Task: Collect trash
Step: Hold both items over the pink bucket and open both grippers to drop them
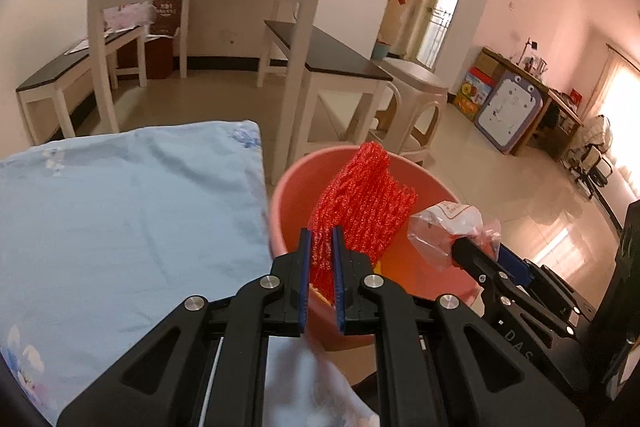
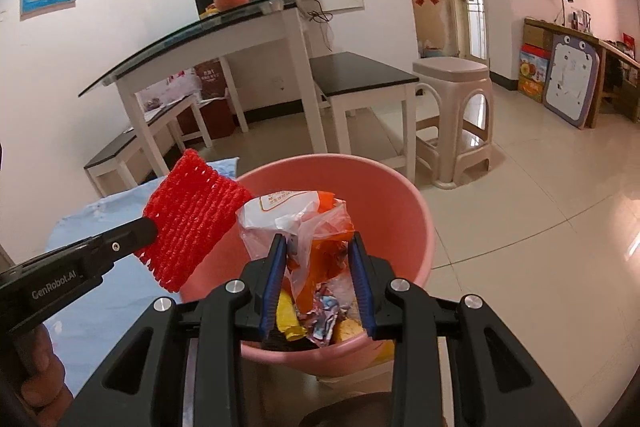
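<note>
My left gripper (image 1: 321, 233) is shut on a red foam net sleeve (image 1: 360, 203) and holds it over the pink bucket (image 1: 292, 187). The sleeve also shows in the right wrist view (image 2: 192, 219), held by the left gripper (image 2: 150, 227) at the bucket's left rim. My right gripper (image 2: 318, 241) holds a crumpled clear plastic bag with orange print (image 2: 300, 219) over the pink bucket (image 2: 416, 219); its jaws stand partly apart around the bag. The bag (image 1: 444, 223) and right gripper (image 1: 476, 251) also show in the left wrist view. Several wrappers (image 2: 320, 315) lie in the bucket.
A light blue cloth-covered surface (image 1: 120, 219) lies left of the bucket. Behind stand a glass-topped white table (image 2: 224, 39), dark-topped benches (image 2: 360, 71) and a beige plastic stool (image 2: 456, 107) on a tiled floor. A desk (image 1: 532, 99) is at the far right.
</note>
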`<action>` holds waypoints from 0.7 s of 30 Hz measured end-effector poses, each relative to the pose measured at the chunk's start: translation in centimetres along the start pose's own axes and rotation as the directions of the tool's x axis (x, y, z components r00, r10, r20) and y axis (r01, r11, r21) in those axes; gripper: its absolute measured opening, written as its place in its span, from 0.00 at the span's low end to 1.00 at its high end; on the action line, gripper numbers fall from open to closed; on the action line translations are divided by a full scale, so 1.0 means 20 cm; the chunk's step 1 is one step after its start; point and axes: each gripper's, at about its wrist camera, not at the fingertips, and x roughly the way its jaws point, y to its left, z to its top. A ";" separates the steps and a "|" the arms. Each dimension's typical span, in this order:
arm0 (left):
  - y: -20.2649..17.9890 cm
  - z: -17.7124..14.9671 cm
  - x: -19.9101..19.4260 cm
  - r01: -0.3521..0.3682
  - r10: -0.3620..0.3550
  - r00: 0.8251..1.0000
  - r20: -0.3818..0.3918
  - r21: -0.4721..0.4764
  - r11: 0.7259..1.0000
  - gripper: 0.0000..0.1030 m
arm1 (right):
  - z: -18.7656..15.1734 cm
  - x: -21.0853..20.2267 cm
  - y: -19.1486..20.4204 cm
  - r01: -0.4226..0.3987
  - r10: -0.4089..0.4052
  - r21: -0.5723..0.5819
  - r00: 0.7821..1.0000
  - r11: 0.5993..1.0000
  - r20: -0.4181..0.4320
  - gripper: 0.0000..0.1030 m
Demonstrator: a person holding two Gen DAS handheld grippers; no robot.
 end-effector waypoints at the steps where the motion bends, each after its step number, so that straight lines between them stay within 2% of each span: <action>1: 0.00 0.00 0.02 0.001 -0.001 1.000 -0.006 0.004 1.000 0.10 | 0.00 0.01 -0.01 0.003 -0.003 0.002 1.000 1.000 -0.004 0.31; 10: -0.01 0.00 0.13 0.010 -0.009 0.999 -0.038 0.027 1.000 0.10 | -0.01 0.12 -0.05 0.027 -0.027 -0.001 0.999 1.000 -0.047 0.31; 13: 0.00 -0.01 0.15 0.014 -0.013 0.999 -0.050 0.027 1.000 0.10 | -0.01 0.15 -0.05 0.023 -0.023 -0.003 0.998 1.000 -0.064 0.35; 15: 0.01 -0.01 0.16 0.017 -0.015 0.998 -0.064 0.018 1.000 0.12 | -0.01 0.16 -0.05 0.021 -0.021 -0.002 0.997 1.000 -0.069 0.44; 17: 0.01 0.00 0.17 0.023 -0.022 0.997 -0.069 0.013 1.000 0.21 | 0.00 0.16 -0.05 0.022 -0.022 0.001 0.998 1.000 -0.066 0.51; 18: 0.01 0.00 0.16 0.021 -0.020 0.998 -0.067 0.015 1.000 0.25 | -0.01 0.16 -0.05 0.022 -0.022 0.000 0.998 1.000 -0.065 0.52; 20: 0.01 0.00 0.15 0.030 -0.029 0.998 -0.055 0.017 0.999 0.40 | 0.00 0.16 -0.04 0.025 -0.025 -0.003 0.997 1.000 -0.069 0.53; 21: 0.01 0.00 0.14 0.032 -0.031 0.998 -0.050 0.018 0.999 0.42 | -0.01 0.16 -0.04 0.024 -0.025 -0.003 0.997 1.000 -0.069 0.53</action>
